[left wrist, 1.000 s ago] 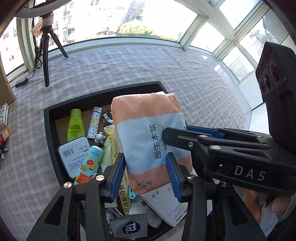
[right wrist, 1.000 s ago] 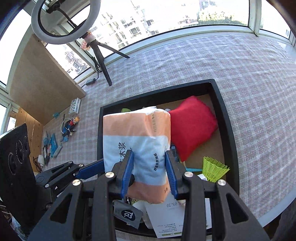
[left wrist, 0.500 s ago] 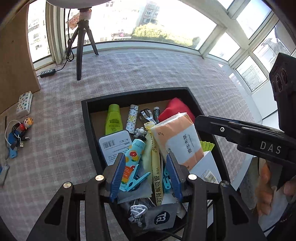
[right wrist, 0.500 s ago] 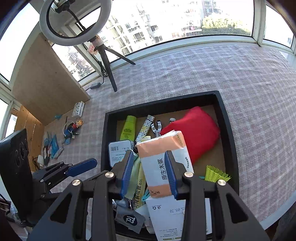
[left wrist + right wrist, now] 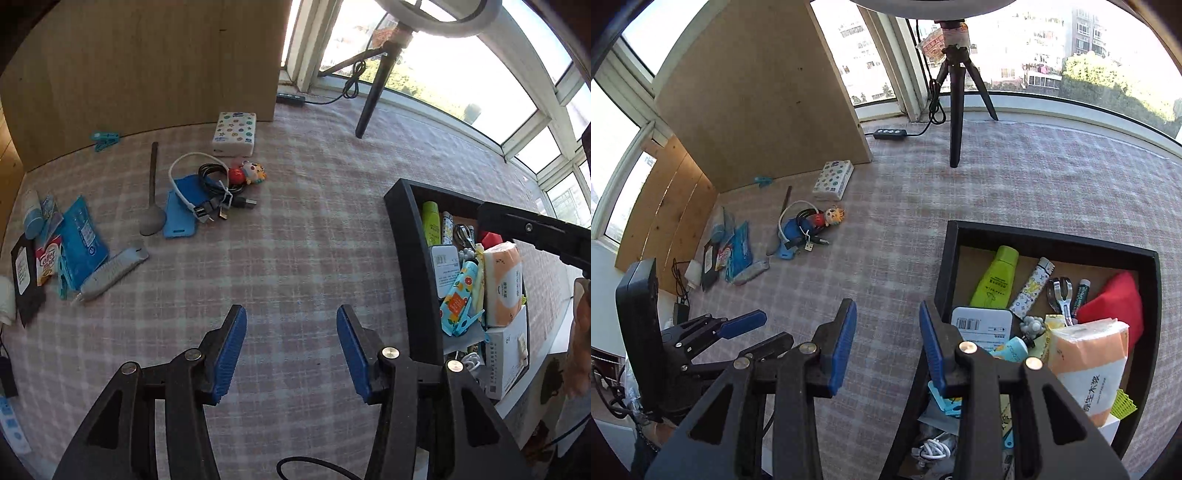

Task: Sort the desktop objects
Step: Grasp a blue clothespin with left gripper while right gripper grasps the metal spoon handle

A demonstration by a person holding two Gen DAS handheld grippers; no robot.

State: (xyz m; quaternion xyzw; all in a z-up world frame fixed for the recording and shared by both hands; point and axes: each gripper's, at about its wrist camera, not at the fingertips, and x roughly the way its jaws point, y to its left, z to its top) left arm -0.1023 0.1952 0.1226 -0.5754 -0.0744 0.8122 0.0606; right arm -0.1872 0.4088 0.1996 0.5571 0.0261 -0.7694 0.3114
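Note:
A black tray (image 5: 410, 236) at the right holds several items, with an orange and white tissue pack (image 5: 503, 284) lying on top; the tray (image 5: 1052, 242) and the pack (image 5: 1087, 365) also show in the right wrist view. My left gripper (image 5: 291, 349) is open and empty over the checked cloth, left of the tray. My right gripper (image 5: 888, 341) is open and empty at the tray's left wall. Loose items lie far left: a tangled cable (image 5: 218, 184), a doll (image 5: 249, 173), a blue phone case (image 5: 181, 212), a spoon (image 5: 152, 206), a utility knife (image 5: 110, 269).
A patterned tissue pack (image 5: 234, 134) lies by a wooden board (image 5: 147, 59). A ring-light tripod (image 5: 373, 92) stands at the back with a power strip (image 5: 890, 133). Blue packets and a coffee sachet (image 5: 48, 258) lie at the far left edge.
Both grippers let go of the tissue pack, which now lies in the tray. Both have pulled back and swung left, so the loose items on the cloth have come into view.

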